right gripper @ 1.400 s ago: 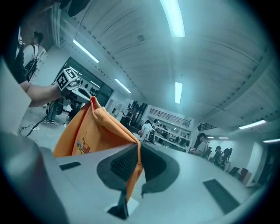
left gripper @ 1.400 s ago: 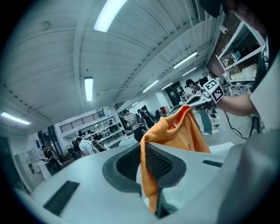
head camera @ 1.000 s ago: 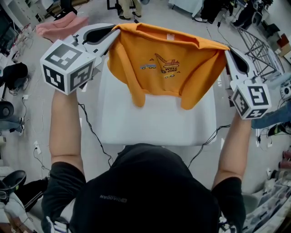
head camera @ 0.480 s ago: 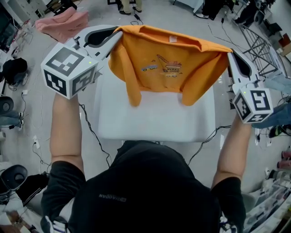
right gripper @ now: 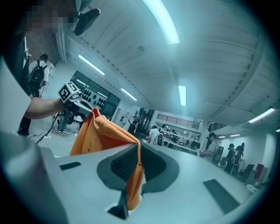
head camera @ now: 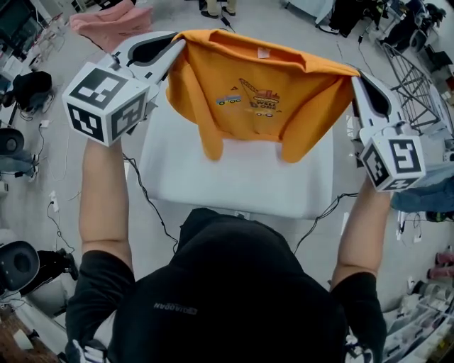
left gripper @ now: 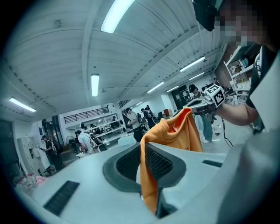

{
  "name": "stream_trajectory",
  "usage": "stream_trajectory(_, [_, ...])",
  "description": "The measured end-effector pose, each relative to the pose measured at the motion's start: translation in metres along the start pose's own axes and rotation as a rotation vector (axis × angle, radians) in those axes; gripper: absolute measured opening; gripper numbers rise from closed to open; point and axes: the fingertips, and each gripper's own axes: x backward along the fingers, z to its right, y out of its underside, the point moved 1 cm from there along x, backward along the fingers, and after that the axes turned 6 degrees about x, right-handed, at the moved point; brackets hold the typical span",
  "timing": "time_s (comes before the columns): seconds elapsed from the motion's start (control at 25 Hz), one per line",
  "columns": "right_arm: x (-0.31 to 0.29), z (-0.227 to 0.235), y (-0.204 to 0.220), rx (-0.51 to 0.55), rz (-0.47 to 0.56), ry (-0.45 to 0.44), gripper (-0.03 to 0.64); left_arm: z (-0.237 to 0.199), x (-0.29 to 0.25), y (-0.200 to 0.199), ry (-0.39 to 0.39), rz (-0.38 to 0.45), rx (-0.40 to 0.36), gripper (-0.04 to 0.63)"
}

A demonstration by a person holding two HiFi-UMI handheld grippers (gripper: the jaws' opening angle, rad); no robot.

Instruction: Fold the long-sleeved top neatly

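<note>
An orange long-sleeved top (head camera: 259, 99) with a small digger print hangs stretched between my two grippers above the white table (head camera: 234, 181). My left gripper (head camera: 179, 44) is shut on the top's left shoulder edge, and its own view shows orange cloth (left gripper: 151, 173) pinched between the dark pads. My right gripper (head camera: 352, 75) is shut on the right shoulder edge; orange fabric (right gripper: 133, 183) runs between its pads too. The body is doubled over, with both sleeves (head camera: 211, 145) dangling in front toward the table. The neckline with a small label (head camera: 264, 52) faces up.
A pink garment (head camera: 113, 19) lies on the floor at the far left. Black cables (head camera: 145, 202) trail off the table's left and right sides. People stand beyond the table at the top, and a metal rack (head camera: 415, 85) sits at the far right.
Both grippers, with the top stretched between them, have shifted slightly down toward the table. The hanging sleeves have swung a little. Both grips are unchanged.
</note>
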Motion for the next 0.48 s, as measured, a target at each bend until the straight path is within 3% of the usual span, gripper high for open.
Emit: stream_trajectory(0.48, [0.063, -0.060, -0.034, -0.004, -0.046, 0.084, 0.025, 0.032, 0.085, 0.001, 0.085, 0.009, -0.018, 0.031])
